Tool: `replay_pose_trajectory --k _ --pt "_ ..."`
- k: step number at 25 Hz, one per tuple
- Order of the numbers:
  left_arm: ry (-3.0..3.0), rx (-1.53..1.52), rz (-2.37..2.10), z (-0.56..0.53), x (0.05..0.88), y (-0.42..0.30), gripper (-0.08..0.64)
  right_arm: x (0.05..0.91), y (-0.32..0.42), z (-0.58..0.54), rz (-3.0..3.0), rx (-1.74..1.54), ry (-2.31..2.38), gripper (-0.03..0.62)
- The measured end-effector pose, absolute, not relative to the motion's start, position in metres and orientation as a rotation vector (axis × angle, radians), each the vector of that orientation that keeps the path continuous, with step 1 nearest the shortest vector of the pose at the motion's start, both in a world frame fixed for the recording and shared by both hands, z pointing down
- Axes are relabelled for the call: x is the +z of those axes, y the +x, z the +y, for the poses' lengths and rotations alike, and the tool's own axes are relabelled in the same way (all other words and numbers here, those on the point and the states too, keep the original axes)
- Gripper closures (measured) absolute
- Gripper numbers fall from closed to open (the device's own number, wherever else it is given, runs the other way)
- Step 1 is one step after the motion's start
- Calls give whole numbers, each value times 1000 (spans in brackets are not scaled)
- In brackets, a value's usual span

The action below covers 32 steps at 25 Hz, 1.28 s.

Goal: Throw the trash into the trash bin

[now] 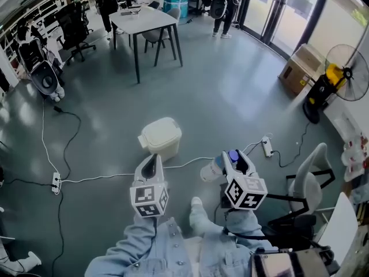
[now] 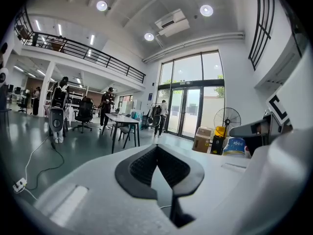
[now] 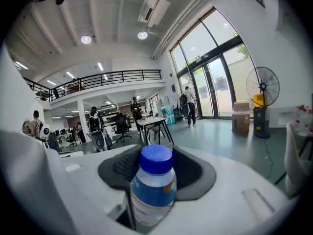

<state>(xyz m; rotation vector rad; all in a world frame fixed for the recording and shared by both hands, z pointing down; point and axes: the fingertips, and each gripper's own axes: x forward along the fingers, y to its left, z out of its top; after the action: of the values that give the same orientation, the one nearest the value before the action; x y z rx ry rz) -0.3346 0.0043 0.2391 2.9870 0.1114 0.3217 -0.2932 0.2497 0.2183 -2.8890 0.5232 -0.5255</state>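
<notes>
Head view: gripped the bottle [image 1: 212, 169] in right gripper [image 1: 238, 161], cap at the tips, body slanting out to the left. Saw the bin [image 1: 159, 137] ahead and left of that gripper, directly beyond left gripper [image 1: 153, 161], so nearer to the left one. Left gripper view: showed jaws pressed together, nothing between. Right gripper view: showed jaws closed on the bottle, cap far; no bin visible
</notes>
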Motion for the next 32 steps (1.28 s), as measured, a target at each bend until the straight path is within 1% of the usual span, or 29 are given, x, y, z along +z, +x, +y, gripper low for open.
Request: replay_pose_trajectory --k 11,19,22,32 --pt "3005 348 60 37 239 -208 551 218 -149 286 548 -529 -2878 390" --pt "3024 362 52 65 245 -121 551 234 -57 314 577 -567 -2856 390" --pt "3017 383 30 65 251 -99 551 239 -32 314 585 -580 -2844 390" --pt "2965 424 -51 43 263 -59 551 247 10 305 605 -652 -2837 390"
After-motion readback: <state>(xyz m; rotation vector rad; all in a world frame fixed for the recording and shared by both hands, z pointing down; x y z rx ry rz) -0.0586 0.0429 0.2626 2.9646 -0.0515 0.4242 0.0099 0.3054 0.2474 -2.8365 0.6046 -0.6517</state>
